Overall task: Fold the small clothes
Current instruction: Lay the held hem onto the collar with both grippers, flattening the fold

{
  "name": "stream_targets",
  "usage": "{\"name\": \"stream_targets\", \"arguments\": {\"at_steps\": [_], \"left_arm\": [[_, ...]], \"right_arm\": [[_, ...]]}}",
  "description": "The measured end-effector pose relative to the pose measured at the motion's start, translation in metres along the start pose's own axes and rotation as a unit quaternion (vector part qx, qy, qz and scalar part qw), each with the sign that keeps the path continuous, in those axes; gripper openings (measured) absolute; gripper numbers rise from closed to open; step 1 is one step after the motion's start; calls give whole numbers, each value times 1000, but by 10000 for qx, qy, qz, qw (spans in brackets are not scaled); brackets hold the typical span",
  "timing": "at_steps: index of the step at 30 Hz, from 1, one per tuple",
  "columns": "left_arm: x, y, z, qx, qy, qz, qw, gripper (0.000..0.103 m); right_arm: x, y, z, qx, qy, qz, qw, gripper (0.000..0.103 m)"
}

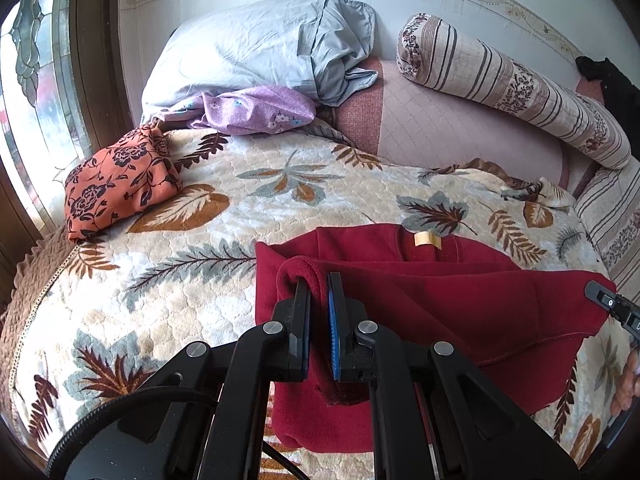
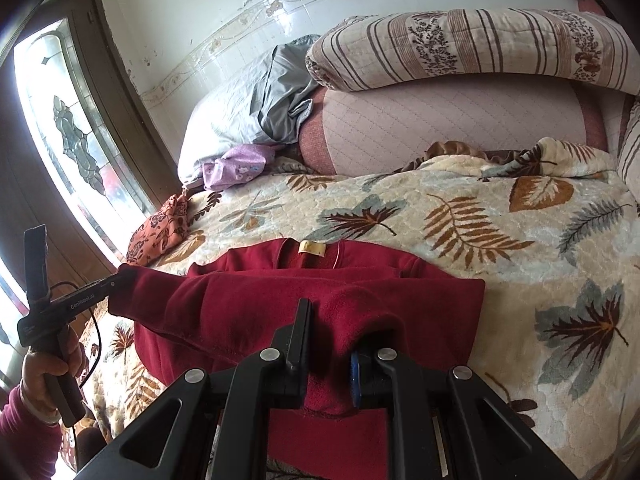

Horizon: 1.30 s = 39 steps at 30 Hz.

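The red sweater lies on the leaf-patterned blanket just in front of its far edge. The left claw and right claw each pinch a raised fold of it.

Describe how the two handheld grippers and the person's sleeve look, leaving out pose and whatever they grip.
Both grippers are matte black plastic: the left gripper and right gripper each have two flat fingers with blue ribbed pads, angular linkage arms and round silver pivot pins. The right wrist view shows the left one's slim black handle, white lettering on its side and a thin black cable. The person wears a dark red sleeve.
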State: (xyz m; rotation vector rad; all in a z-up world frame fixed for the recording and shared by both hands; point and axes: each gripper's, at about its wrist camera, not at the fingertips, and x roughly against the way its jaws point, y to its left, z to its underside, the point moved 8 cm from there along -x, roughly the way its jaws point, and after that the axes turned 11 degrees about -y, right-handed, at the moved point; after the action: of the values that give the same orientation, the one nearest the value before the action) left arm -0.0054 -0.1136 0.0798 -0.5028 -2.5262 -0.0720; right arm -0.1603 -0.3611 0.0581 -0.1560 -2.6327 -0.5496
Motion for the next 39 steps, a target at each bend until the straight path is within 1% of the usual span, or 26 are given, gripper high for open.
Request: {"name": "stream_targets", "arguments": {"at_steps": [5,8,15,22,28,39], "left_arm": [[-19,-5,-6,-115,67,-77,9999,6],[-34,-6,-5,-70,183,-104,9998,6],[-67,-13,-4,-168,312,-193,9992,6],[-95,-15,4,-191,528,-270,9981,6],[-108,-15,12,-235,652,-333,9970,6],[-129,-11,24,-267,825,-425,9953,6]], "right_arm": [[-12,-10,-8,-105,-15,106,9999,14],[-21,-16,-9,-137,49,146,9998,14],[-41,-34,-8,-272,166,245,9992,14],[-67,-53,-3,-482,407,301,9976,14],[-87,-65,6,-621,616,342,9956,14],[-109,-77,18,-736,869,398,9927,14]]}}
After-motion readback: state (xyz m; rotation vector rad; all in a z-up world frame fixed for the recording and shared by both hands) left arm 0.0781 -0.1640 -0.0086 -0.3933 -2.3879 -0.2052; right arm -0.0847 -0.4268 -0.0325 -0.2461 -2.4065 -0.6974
